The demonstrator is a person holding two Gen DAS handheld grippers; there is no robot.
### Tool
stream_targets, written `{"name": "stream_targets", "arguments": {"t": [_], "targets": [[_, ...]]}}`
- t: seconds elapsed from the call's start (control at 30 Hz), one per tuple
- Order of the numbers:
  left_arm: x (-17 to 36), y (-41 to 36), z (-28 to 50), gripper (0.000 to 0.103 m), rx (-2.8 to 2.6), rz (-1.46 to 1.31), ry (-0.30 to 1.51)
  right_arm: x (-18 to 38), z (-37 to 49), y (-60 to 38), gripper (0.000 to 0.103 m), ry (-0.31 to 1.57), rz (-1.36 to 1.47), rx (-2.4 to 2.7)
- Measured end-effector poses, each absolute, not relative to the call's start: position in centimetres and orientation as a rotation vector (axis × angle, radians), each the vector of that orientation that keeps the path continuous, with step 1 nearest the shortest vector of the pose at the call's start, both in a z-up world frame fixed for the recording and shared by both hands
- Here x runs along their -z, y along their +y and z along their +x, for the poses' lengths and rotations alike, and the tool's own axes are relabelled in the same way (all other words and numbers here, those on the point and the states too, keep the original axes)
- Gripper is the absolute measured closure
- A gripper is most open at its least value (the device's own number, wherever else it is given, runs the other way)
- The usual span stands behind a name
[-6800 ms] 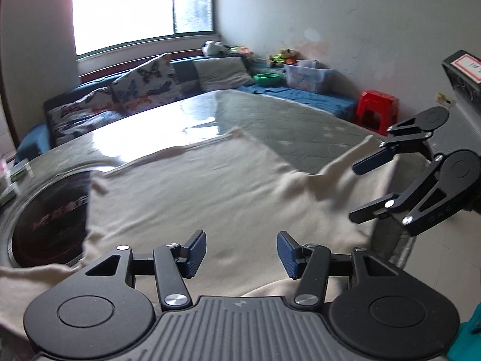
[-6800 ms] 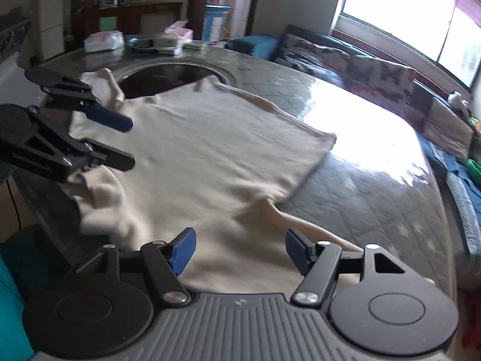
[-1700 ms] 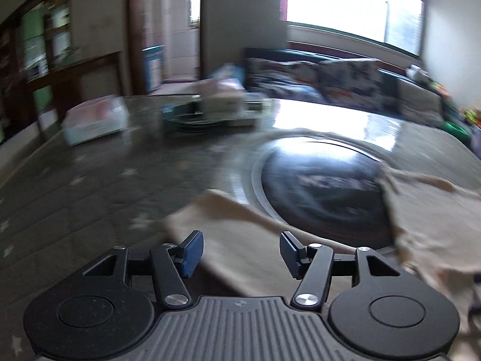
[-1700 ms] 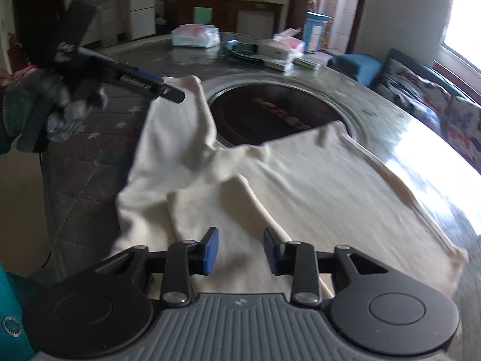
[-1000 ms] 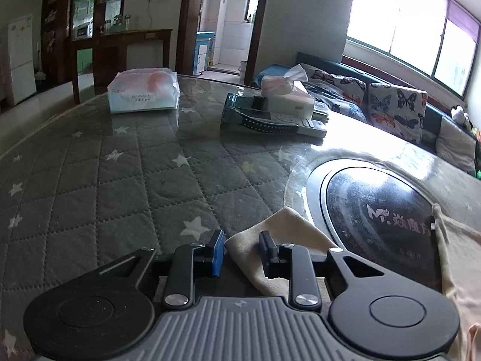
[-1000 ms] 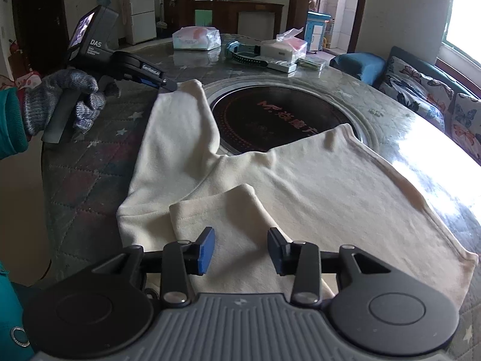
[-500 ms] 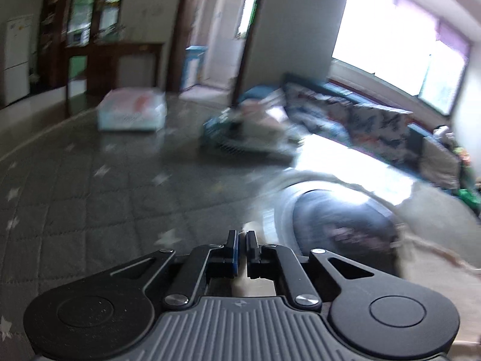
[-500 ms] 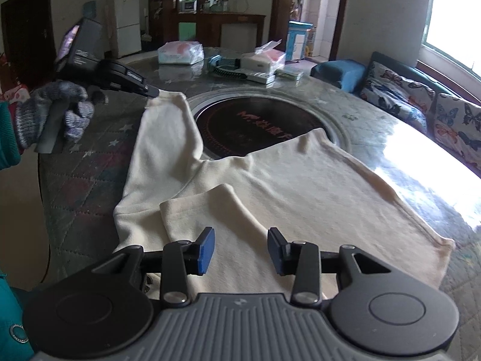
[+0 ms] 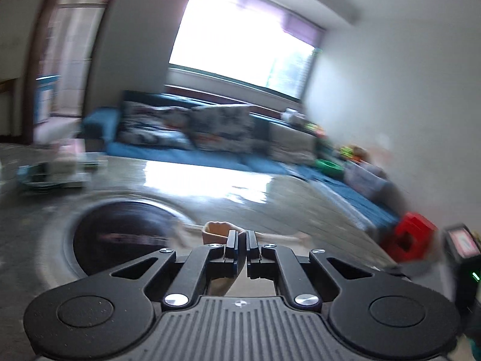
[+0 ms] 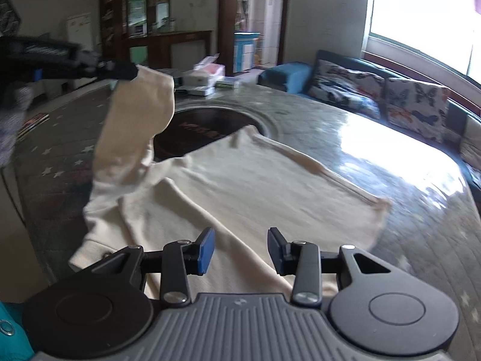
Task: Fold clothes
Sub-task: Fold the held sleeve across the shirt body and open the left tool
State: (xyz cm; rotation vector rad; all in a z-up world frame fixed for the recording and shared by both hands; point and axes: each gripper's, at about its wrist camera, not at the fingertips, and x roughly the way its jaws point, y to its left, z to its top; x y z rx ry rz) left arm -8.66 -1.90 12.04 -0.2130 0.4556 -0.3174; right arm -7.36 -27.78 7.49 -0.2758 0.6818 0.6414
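While the left-wrist view is smeared with blur, the left gripper (image 9: 243,242) reads clearly: black jaws pinched together on the end of a sleeve (image 10: 139,114) of the cream knit long-sleeved top (image 10: 240,198), a fold of cloth bulging just past the fingertips. Right-wrist view confirms it: same gripper at upper left (image 10: 129,70), sleeve hanging from its tip, raised clear of the table and draping down to the shoulder of the garment.

Body of the top lies spread flat on the round table with grey star-quilted cover (image 10: 421,240); far corner of it overlaps the rim of the dark circular glass inset (image 10: 207,126) at table centre.

Right gripper (image 10: 240,248): blue-padded fingers (image 10: 206,248) partly apart, nothing between them, hovering over the near part of the cloth. Contact with fabric cannot be judged.

Background: blue sofa with butterfly-print cushions (image 10: 390,102) under a bright window; tissue boxes (image 10: 207,73) on the far side of the table.
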Motion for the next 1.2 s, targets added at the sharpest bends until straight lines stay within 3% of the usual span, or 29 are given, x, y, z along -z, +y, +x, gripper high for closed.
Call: {"name": "stream_targets", "arguments": {"t": [0.33, 0.53, 0.57, 0.6, 0.8, 1.2], "targets": [[-7.9, -10.0, -8.0, 0.096, 0.520, -0.100, 0.580, -7.0, -8.0, -32.1, 0.064, 0.705, -0.201, -0.535], [-6.2, -10.8, -9.0, 0.084, 0.562, -0.023, 0.607, -7.1, -8.1, -32.6, 0.064, 0.704, -0.188, -0.519], [-6.1, -10.7, -9.2, 0.077, 0.564, -0.010, 0.604, -7.1, -8.0, -32.6, 0.064, 0.705, -0.185, -0.517], [-6.0, -10.4, -9.5, 0.070, 0.564, 0.001, 0.598, -7.1, -8.0, -32.7, 0.064, 0.705, -0.182, -0.514], [-5.9, -5.9, -11.0, 0.060, 0.437, 0.092, 0.550, -7.1, -7.9, -31.8, 0.065, 0.716, -0.172, -0.554], [-2.4, 2.5, -13.0, 0.059, 0.234, 0.148, 0.645, -4.8, -7.3, -28.2, 0.071, 0.780, -0.233, -0.625]]}}
